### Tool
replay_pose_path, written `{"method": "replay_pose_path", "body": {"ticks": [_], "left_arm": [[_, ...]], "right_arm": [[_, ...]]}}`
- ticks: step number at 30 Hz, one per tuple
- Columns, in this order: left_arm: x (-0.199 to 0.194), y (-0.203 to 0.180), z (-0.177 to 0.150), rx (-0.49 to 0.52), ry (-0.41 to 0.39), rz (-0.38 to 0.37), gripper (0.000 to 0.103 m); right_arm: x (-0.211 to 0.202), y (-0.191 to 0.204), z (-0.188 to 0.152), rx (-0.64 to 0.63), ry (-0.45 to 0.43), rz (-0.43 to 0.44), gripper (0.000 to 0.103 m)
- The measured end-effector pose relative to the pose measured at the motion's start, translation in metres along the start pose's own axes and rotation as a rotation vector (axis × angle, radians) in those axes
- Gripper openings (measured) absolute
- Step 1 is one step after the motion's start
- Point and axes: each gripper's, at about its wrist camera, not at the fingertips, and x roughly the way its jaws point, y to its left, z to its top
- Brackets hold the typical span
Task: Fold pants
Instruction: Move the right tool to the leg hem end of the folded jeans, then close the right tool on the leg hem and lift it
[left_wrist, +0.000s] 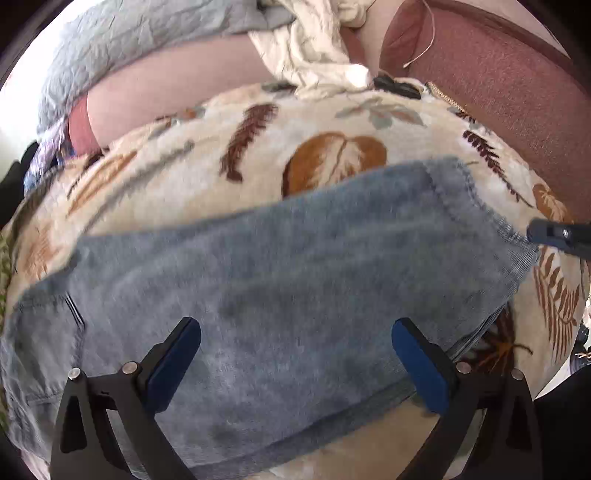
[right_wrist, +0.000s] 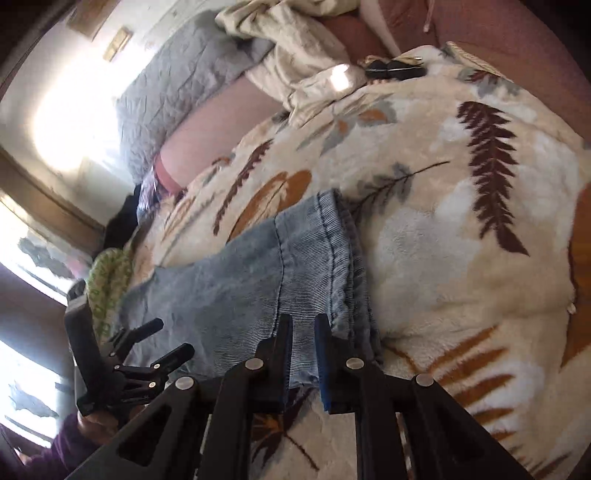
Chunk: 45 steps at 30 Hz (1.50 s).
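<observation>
Pants: blue denim, spread flat on my leaf-print blanket.
Right gripper: tilted down, pads pinching the pants' hem edge.
Left gripper: angled steeply down over the denim, fingers wide apart, holding nothing.

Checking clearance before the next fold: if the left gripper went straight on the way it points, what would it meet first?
Most likely the jeans: the open left gripper hangs over the denim, which fills the space ahead, with the leaf-print blanket beyond. Depth is unclear.
</observation>
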Motion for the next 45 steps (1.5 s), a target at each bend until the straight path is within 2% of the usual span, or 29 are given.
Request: {"method": "replay_pose_path", "body": {"ticks": [1,2,3,5,8,12,15,20,23,25,31,37,45], "left_arm": [[-0.002,-0.001,0.005,0.013,-0.008,0.005,0.103],[-0.004,-0.003,0.008,0.028,-0.014,0.009,0.103],[-0.006,-0.006,0.014,0.058,-0.026,0.019,0.103],[-0.007,-0.013,0.025,0.12,-0.045,0.043,0.103],[-0.005,-0.023,0.045,0.2,-0.057,0.066,0.103],[0.001,-0.031,0.063,0.253,-0.057,0.089,0.103],[0.005,-0.037,0.07,0.272,-0.057,0.091,0.103],[0.011,-0.047,0.078,0.294,-0.058,0.09,0.103],[0.018,-0.053,0.086,0.324,-0.055,0.094,0.103],[0.024,-0.059,0.092,0.345,-0.048,0.095,0.103],[0.046,-0.084,0.103,0.426,-0.036,0.088,0.103],[0.066,-0.1,0.11,0.435,0.003,0.027,0.103],[0.089,-0.112,0.131,0.418,0.031,-0.016,0.103]], "right_arm": [[-0.004,-0.003,-0.002,0.021,-0.009,0.001,0.02],[-0.007,-0.007,-0.005,0.06,-0.012,0.011,0.029],[-0.008,-0.011,-0.01,0.106,-0.007,0.029,0.044],[-0.011,-0.014,-0.023,0.185,-0.011,0.076,0.056],[-0.016,-0.018,-0.037,0.268,-0.031,0.084,0.056],[-0.024,-0.024,-0.046,0.351,-0.069,0.109,0.056],[-0.037,-0.019,-0.04,0.312,-0.134,0.07,0.057],[-0.021,-0.029,-0.04,0.393,-0.054,0.055,0.057],[-0.02,-0.034,-0.045,0.434,-0.058,0.114,0.057],[-0.017,-0.034,-0.047,0.439,-0.051,0.118,0.057],[0.0,-0.048,-0.051,0.5,0.02,0.162,0.057],[0.011,-0.048,-0.047,0.499,0.023,0.185,0.058],[0.016,-0.049,-0.044,0.469,0.005,0.204,0.058]]}}
